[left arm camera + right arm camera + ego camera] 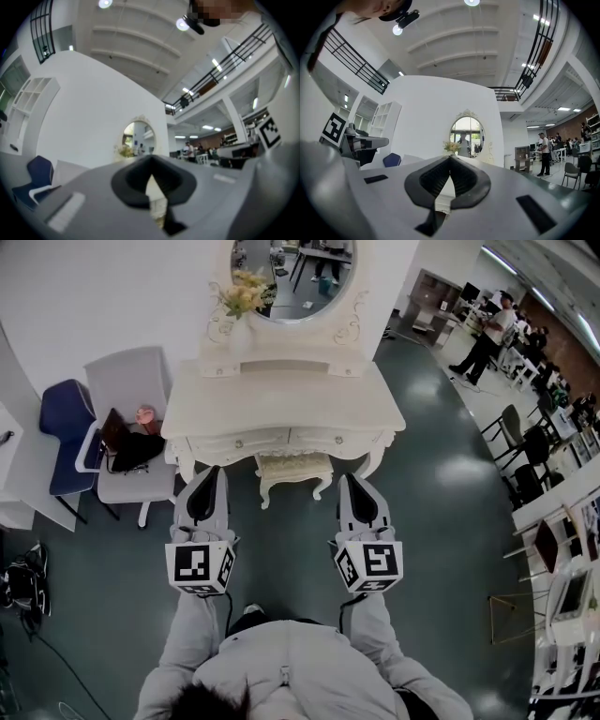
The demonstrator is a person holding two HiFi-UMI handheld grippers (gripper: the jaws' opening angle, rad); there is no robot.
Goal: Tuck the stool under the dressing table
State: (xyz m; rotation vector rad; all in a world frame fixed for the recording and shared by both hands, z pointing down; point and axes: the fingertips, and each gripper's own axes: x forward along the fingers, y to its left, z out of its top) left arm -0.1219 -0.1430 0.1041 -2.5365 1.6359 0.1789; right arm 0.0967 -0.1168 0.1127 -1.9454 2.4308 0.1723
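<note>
The cream stool (293,468) with a padded seat and carved legs stands at the front of the white dressing table (281,390), its seat partly beneath the table's front edge. My left gripper (211,471) is to the stool's left and my right gripper (354,477) to its right, both pointing at the table and apart from the stool. Both are shut with nothing between the jaws. In the left gripper view the left gripper (151,157) faces the oval mirror (138,138). The right gripper (450,157) faces that mirror (467,136) too.
A vase of flowers (242,324) sits on the table's back left. A pale chair (131,427) with a dark bag and a blue chair (64,427) stand at the left. Desks and chairs (525,446) and people (487,334) fill the right side.
</note>
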